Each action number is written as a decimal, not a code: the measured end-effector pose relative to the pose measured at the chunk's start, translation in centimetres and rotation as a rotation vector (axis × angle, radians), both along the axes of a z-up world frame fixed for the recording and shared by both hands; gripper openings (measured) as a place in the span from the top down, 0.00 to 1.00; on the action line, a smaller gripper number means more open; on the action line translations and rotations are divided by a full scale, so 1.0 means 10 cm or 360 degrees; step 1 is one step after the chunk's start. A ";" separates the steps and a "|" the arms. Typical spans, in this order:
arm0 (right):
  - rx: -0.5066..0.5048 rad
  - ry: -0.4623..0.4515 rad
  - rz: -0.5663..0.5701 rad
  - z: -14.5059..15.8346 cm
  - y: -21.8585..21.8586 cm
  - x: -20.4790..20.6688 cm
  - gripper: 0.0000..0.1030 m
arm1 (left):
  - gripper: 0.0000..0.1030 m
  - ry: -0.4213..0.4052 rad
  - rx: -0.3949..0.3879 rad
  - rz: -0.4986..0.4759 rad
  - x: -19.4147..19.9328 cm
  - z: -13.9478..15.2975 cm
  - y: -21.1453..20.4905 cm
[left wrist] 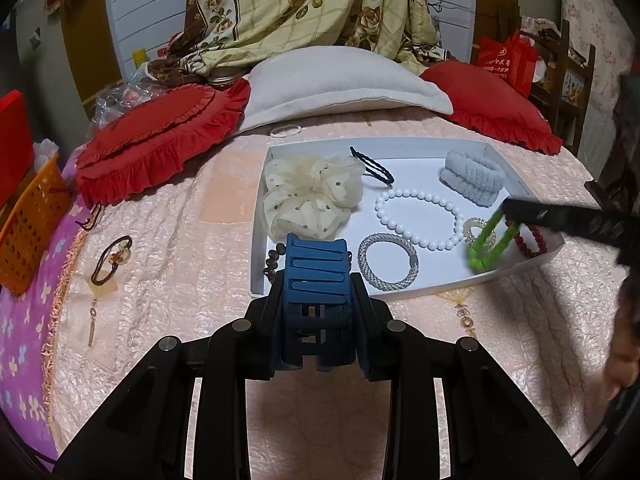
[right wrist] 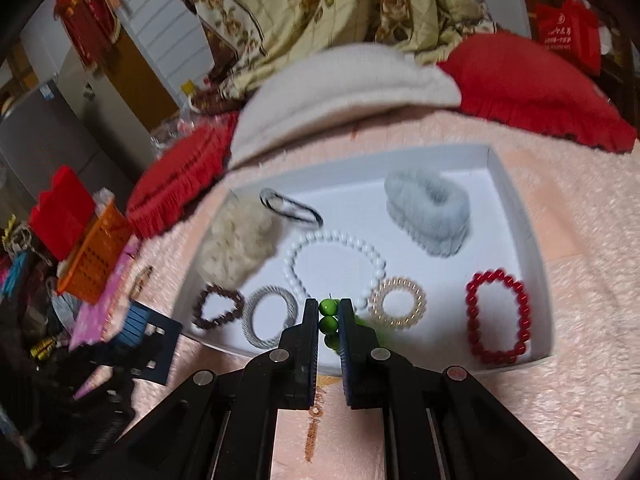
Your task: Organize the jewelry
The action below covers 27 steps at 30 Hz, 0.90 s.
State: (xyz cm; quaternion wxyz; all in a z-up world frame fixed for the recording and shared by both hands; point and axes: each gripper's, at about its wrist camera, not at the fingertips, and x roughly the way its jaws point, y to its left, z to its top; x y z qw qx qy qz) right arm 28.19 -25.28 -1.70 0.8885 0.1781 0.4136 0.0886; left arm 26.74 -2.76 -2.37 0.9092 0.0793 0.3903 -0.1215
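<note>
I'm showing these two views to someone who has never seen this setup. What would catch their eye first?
Probably the white tray on the pink bedspread, with bracelets and hair ties spread inside, the red bead bracelet near its right wall standing out. Next, the right tongs pinch a green bead bracelet over the tray's near edge. The left tongs clamp a blue claw clip just before the tray's near left corner.
</note>
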 end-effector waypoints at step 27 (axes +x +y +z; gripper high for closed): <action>-0.0069 -0.0187 -0.0074 0.51 -0.32 -0.73 0.92 | 0.73 0.0278 -0.0896 -0.0212 -0.18 0.17 0.94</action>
